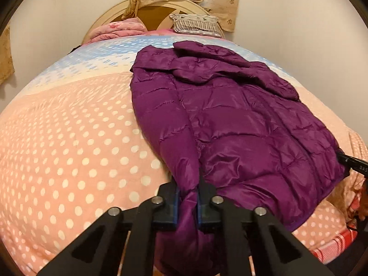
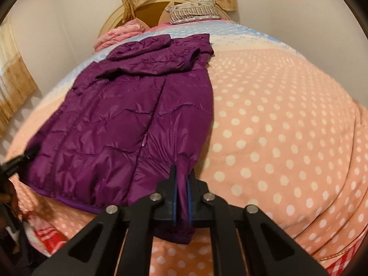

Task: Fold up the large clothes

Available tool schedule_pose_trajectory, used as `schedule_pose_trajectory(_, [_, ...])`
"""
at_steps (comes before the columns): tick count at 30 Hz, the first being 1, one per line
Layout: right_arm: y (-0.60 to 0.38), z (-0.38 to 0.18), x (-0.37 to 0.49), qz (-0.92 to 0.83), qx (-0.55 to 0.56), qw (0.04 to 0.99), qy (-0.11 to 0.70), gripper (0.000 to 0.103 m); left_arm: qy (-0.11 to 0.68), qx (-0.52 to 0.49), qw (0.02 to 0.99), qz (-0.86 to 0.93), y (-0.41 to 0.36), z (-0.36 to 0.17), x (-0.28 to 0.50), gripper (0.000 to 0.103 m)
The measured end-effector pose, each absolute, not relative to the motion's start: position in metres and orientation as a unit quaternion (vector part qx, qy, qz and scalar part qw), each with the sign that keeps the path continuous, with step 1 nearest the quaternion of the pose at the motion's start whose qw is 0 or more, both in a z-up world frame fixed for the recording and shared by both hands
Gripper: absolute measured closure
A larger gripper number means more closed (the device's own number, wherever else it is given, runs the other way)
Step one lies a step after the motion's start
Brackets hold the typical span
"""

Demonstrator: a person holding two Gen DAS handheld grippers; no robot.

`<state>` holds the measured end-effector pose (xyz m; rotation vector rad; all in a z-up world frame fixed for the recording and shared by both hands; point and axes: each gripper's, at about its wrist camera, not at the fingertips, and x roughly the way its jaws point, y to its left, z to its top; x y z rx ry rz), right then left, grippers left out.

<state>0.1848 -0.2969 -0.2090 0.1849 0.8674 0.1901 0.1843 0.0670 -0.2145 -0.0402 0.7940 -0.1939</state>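
A purple quilted puffer jacket [image 1: 241, 119] lies on a bed with its hood toward the headboard and its hem toward me; it also shows in the right wrist view [image 2: 119, 124]. My left gripper [image 1: 187, 197] is shut on a bunched fold of the jacket at the hem's left corner. My right gripper [image 2: 181, 197] is shut on the hem's right corner. The tip of the right gripper shows at the right edge of the left wrist view [image 1: 352, 163], and the left gripper shows at the left edge of the right wrist view [image 2: 18, 161].
The bed is covered by a pink blanket with white dots [image 1: 76, 142] and a blue band at the far end [image 1: 103, 57]. A folded pink quilt [image 1: 117, 31] and a striped pillow [image 1: 197, 25] lie by the round headboard. A red plaid cloth [image 2: 46, 232] hangs at the near edge.
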Motion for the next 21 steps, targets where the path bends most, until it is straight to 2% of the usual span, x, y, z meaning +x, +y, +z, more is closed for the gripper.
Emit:
schedule_pose_trajectory(10, [-0.314,-0.148,0.15,0.152,0.122,0.907,0.375,0.096,0.328,-0.019,0.934,-0.139,0.073,-0.145,0.135,0.098])
schedule_pose_trajectory(18, [-0.329,-0.072,0.087,0.184,0.122,0.929,0.298,0.096,0.261,-0.037,0.947,-0.184,0.089,-0.067,0.078,0.098])
schedule_pose_trajectory(21, [-0.334,-0.053,0.094,0.193,0.128,0.936,0.265,0.096,0.254,-0.037,0.947,-0.192,0.094,-0.059,0.083,0.098])
